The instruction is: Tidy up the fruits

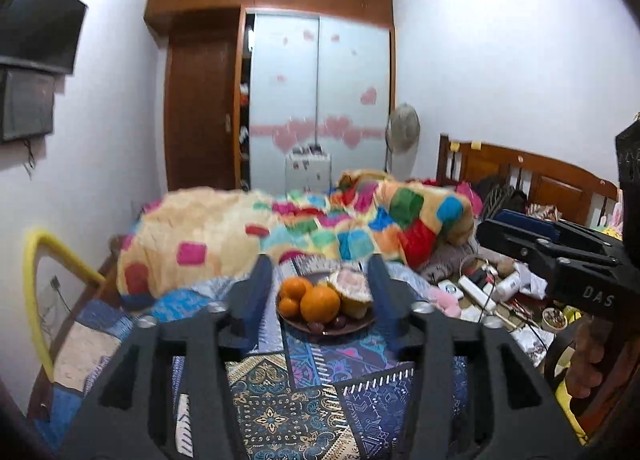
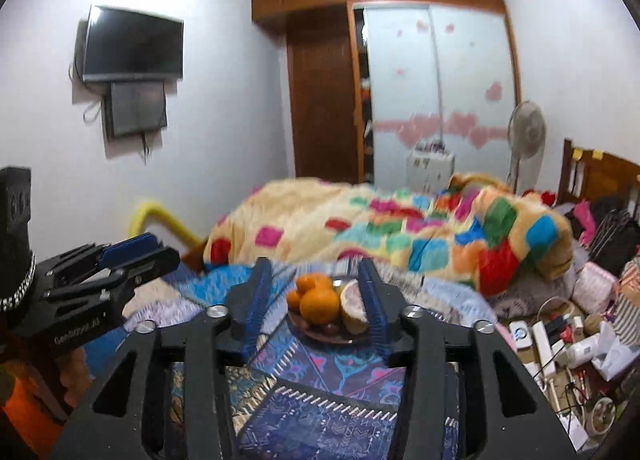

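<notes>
A brown plate (image 1: 352,328) sits on the patterned bedspread, holding three oranges (image 1: 319,303), a cut pale fruit with pink flesh (image 1: 351,287) and small dark fruits (image 1: 338,322). My left gripper (image 1: 320,266) is open and empty, raised short of the plate, which shows between its fingers. The right wrist view shows the same plate (image 2: 320,336), oranges (image 2: 319,306) and cut fruit (image 2: 354,310) between the fingers of my right gripper (image 2: 316,270), open and empty. The right gripper also shows at the right of the left wrist view (image 1: 500,232), and the left gripper shows at the left of the right wrist view (image 2: 160,250).
A colourful patchwork blanket (image 1: 304,232) is heaped behind the plate. Cluttered chargers, cables and bottles (image 2: 560,348) lie to the right on the bed. A yellow padded rail (image 1: 36,292) stands at the left bed edge. A wardrobe (image 1: 320,99) and fan (image 1: 402,129) stand at the back.
</notes>
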The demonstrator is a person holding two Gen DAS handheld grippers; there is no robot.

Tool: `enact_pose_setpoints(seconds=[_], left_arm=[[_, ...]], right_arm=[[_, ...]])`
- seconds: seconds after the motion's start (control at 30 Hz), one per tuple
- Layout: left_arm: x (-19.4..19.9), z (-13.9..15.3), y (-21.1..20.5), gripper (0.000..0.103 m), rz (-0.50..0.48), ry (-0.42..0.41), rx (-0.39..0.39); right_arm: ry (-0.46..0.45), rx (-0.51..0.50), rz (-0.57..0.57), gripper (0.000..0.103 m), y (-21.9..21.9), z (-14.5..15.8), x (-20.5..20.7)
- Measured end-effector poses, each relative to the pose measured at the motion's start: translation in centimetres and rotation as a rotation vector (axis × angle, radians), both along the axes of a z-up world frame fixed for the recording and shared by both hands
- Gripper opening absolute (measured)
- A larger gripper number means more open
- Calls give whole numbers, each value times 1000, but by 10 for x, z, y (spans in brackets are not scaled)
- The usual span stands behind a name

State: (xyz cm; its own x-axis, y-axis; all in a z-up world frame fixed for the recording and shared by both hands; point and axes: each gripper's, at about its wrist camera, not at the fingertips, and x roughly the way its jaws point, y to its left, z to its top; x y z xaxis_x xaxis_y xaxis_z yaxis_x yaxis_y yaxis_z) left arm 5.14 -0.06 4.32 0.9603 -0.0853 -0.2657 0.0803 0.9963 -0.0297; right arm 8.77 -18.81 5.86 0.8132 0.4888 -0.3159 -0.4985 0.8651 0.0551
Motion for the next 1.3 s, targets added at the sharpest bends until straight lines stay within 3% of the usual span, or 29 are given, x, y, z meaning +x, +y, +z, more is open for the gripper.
enact_pose_setpoints(seconds=[0.1, 0.2, 0.3, 0.33, 0.4, 0.5, 1.3], left_arm=[[-21, 6, -5, 64, 15, -41, 12], [-35, 11, -8, 75, 25, -68, 12], [-44, 14, -11, 93, 52, -95, 24], [-47, 14, -11, 98, 55, -99, 22], [-52, 15, -12, 98, 51, -101, 17], [-58, 15, -13, 103, 69, -113, 22], [-66, 10, -13, 103, 72, -115, 17]], right_arm=[[-66, 17, -34, 47, -4, 7, -22], [-103, 37, -51, 70, -7, 9, -34], [-156, 42, -86, 75, -8, 10, -47], [-160, 43, -89, 83, -8, 10, -48], [-163, 56, -92, 95, -10, 10, -52], [-185, 64, -116, 102, -12, 11, -59], [-193, 44, -123, 103, -12, 6, -72]])
